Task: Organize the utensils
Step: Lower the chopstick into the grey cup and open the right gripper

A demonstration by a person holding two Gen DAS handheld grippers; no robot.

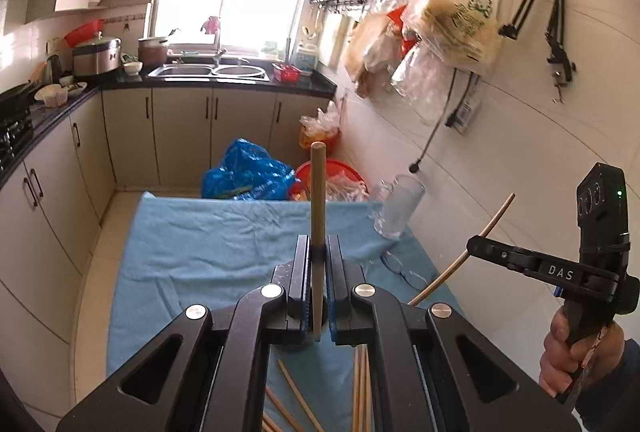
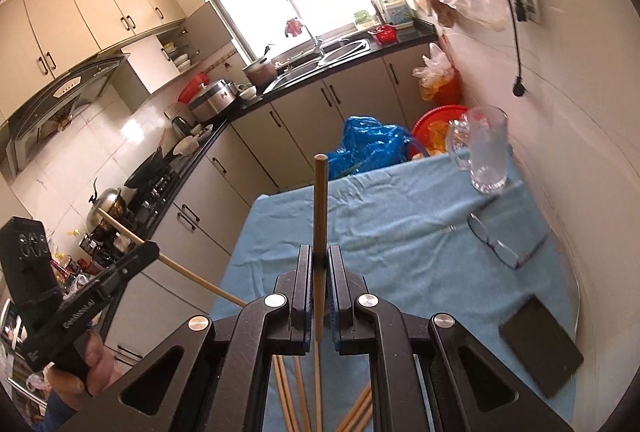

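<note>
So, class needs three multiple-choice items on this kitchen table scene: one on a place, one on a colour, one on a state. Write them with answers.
1. Where does the glass mug stand?
A. far corner of the table, by the wall
B. in the sink
C. on the stove

2. What colour is the cloth on the table?
A. red
B. light blue
C. white

3. What is the left gripper doing?
A. hanging open and empty
B. shut on a chopstick
C. shut on the glasses

Answers: 1 A, the mug sits at the cloth's far edge beside the tiled wall. 2 B, the cloth is pale blue. 3 B, the stick stands clamped between the closed pads.
</note>
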